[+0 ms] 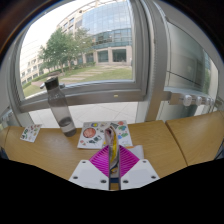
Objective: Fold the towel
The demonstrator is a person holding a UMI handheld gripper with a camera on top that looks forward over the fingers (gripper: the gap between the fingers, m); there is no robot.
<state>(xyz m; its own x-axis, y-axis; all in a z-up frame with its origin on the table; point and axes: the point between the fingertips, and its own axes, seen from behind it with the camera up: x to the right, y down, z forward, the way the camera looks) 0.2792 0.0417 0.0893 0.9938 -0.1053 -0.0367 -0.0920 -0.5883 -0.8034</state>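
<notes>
My gripper (113, 153) is held above a wooden table (55, 152). Its two magenta pads (101, 160) meet in a narrow V and press on a thin yellowish strip of cloth, the towel (113, 140). The towel is seen edge-on: it stands up between the fingertips and runs back down between the fingers. The rest of the towel is hidden by the fingers. The white finger bodies (88, 175) fill the near part of the view.
A picture sheet with coloured drawings (98, 132) lies on the table just beyond the fingers. A tall clear bottle with a dark cap (60, 105) stands to the left, and a small printed card (30, 132) lies farther left. Large windows (95, 45) are behind, and a second table (195, 135) is at the right.
</notes>
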